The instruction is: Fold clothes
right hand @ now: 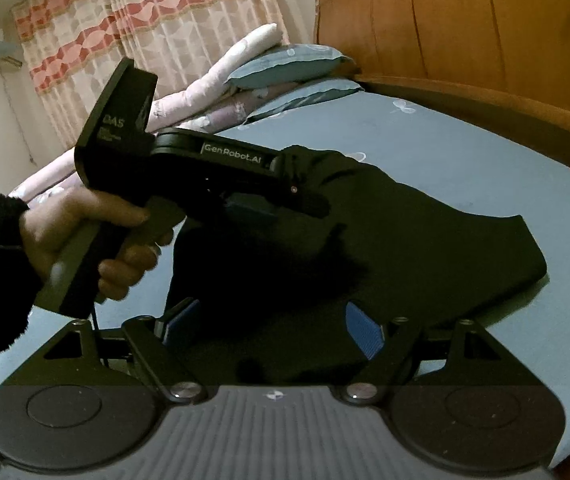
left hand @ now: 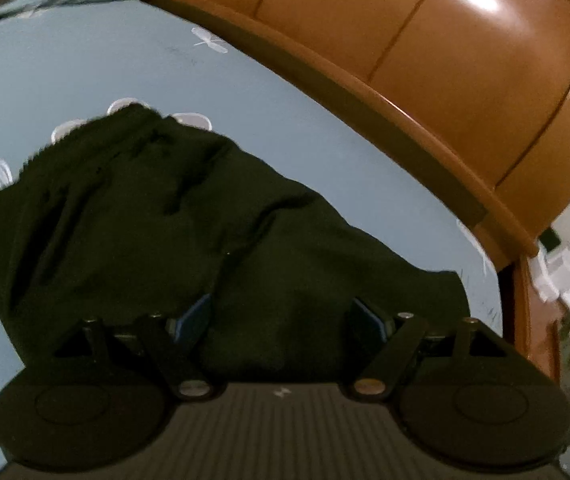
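Open blue bed sheet [right hand: 465,152] is seen on the far side of the dark garment [right hand: 405,240], up to the wooden headboard [right hand: 485,28], by which passage beyond is closed. The far left corner is blocked by stacked pillows [right hand: 285,64] and rolled bedding [right hand: 221,80]. The space above the garment's left part is occupied by the left gripper [right hand: 305,200] and its hand [right hand: 85,236].

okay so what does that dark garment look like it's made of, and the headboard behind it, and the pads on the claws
Dark garment: soft matte fabric, probably knit; it creases and has a fuzzy edge.
Headboard: glossy brown wood or veneer; it shows a bright glare and panel seams.
Right claw pads: blue ribbed, likely rubber or plastic; fine ridges show.
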Demonstrator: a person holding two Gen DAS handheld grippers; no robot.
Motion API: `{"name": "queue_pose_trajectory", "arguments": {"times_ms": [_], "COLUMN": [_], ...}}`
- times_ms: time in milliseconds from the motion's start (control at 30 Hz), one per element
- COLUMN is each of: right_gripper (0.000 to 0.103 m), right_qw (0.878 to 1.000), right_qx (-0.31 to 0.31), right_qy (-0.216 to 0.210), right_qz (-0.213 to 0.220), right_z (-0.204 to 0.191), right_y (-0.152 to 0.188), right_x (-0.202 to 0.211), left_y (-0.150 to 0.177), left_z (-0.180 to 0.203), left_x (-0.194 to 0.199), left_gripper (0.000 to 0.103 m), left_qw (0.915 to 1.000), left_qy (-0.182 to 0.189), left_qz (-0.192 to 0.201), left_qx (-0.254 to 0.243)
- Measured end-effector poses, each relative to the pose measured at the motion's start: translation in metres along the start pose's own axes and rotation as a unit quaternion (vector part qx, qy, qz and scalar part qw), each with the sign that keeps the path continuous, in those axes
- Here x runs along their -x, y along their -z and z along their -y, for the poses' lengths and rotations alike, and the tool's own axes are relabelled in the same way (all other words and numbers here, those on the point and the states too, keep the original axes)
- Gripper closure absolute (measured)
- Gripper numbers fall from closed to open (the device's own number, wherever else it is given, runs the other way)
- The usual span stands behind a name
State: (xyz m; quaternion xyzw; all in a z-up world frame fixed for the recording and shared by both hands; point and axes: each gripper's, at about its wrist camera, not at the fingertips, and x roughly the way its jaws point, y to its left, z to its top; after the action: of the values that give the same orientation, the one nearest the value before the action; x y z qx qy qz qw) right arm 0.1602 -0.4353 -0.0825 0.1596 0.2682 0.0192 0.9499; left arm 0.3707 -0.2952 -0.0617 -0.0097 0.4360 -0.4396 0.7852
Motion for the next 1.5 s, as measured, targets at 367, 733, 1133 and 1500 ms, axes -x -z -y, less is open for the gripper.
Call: {"name": "queue_pose_trajectory", "arguments": {"times_ms": [367, 733, 1133, 1500], "right_gripper": [0.017, 0.016, 0.016, 0.016], "right_qw": [1.0, 1.0, 1.0, 1.0], "right_qx": [0.0, 0.003, 0.004, 0.002], "right_qy": [-0.007, -0.012, -0.016, -0.013], "right_qz": [-0.004, 0.002, 0.004, 0.004], "right_z": [-0.002, -0.005, -0.005, 0.001], "right_y": [0.002, 0.001, 0.002, 0.001], "right_x": [0.001, 0.005, 0.006, 0.009], "left_y": [-0.001, -0.024, -0.078, -0.086], "left_z": [-0.037, -0.056, -0.001, -0.006], "left_x": [0.016, 0.007, -0.022, -0.095], "left_gripper": [0.027, 0.024, 0.022, 0.023], "left_qw": [0.9945, 0.9921, 0.9982, 0.9999], "left_qy": [-0.094, -0.106, 0.023, 0.0], "left_qz": [0.041, 0.06, 0.055, -0.007], "left_qx": [0.02, 0.028, 0.002, -0.009]}}
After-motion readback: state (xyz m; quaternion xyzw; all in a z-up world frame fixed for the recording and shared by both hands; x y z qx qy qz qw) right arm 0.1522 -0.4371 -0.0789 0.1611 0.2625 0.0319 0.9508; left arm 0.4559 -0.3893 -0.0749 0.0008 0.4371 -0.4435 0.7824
